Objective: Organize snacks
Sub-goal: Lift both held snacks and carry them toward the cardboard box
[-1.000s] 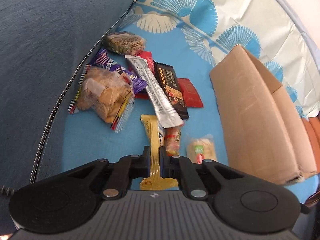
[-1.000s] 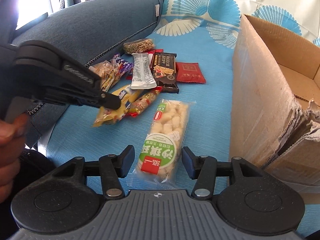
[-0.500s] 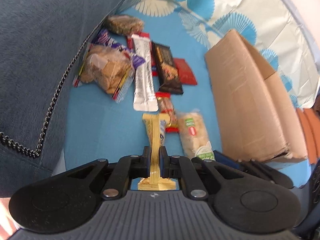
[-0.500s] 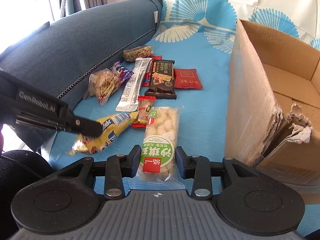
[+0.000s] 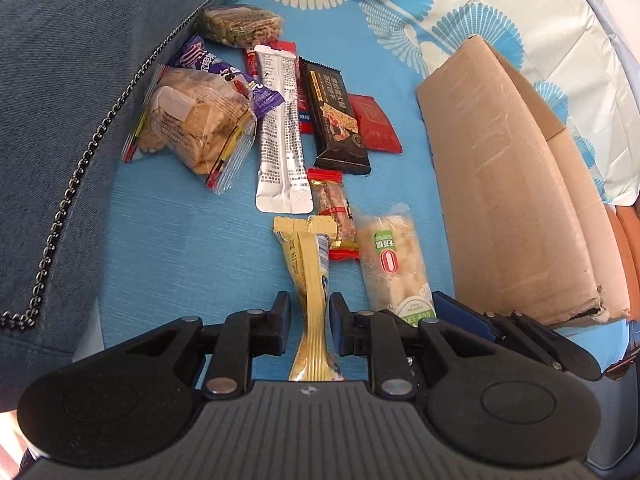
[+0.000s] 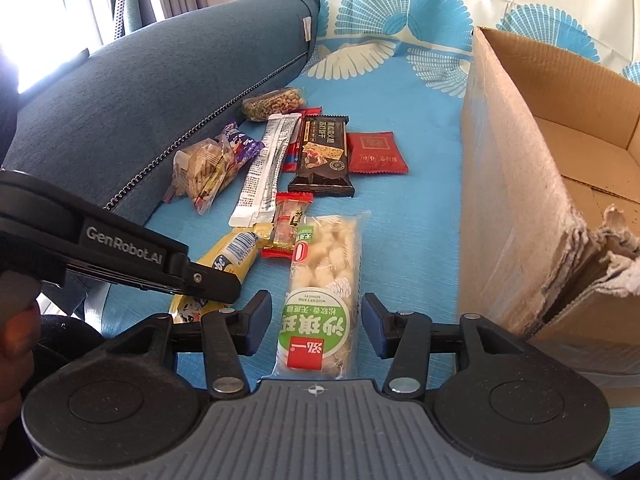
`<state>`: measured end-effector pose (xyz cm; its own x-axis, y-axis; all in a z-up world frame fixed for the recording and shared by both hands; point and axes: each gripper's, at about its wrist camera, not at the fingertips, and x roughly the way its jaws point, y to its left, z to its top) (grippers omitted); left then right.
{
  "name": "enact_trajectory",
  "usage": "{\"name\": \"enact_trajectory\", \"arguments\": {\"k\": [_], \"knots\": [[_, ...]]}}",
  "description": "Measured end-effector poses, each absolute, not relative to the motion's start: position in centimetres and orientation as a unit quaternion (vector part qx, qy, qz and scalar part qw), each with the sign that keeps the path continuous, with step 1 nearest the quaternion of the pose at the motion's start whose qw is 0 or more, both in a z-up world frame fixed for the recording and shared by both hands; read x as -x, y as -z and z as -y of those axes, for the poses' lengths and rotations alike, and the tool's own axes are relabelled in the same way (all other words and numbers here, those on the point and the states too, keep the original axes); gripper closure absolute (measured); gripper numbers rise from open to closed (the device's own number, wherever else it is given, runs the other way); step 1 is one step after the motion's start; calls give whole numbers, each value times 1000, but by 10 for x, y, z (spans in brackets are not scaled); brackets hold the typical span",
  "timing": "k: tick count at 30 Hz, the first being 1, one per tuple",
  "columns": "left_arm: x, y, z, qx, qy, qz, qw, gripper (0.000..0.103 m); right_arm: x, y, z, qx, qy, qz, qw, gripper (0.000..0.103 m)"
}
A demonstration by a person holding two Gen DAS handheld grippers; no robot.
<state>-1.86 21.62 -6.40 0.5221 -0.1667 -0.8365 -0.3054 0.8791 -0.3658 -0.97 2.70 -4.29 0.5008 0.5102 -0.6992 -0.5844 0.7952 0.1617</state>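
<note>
Left wrist view showed the yellow snack bar (image 5: 310, 280) lying on the blue cloth (image 5: 180, 248) between the fingers of the left gripper (image 5: 309, 322), whose jaws were opening and stood clear of the crinkled wrapper: a release, by judgement. The green-labelled rice snack (image 6: 324, 280), a clear pack of pale puffed pieces, lay just beside it, between the opening, untouching jaws of the right gripper (image 6: 316, 322). Next move likely called for closing squarely on one pack and carrying it to the cardboard box (image 6: 508, 184) at the right
</note>
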Motion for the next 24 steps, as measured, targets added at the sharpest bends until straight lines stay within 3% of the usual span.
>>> {"name": "enact_trajectory", "arguments": {"k": [16, 21, 24], "knots": [[13, 66, -213, 232, -36, -490, 840, 82, 10, 51, -34, 67, -312, -391, 863, 48], [14, 64, -205, 204, -34, -493, 845, 93, 15, 52, -32, 78, -307, -383, 868, 64], [19, 59, -201, 195, -26, -483, 853, 95, 20, 48, -30, 86, -303, -368, 875, 65]]}}
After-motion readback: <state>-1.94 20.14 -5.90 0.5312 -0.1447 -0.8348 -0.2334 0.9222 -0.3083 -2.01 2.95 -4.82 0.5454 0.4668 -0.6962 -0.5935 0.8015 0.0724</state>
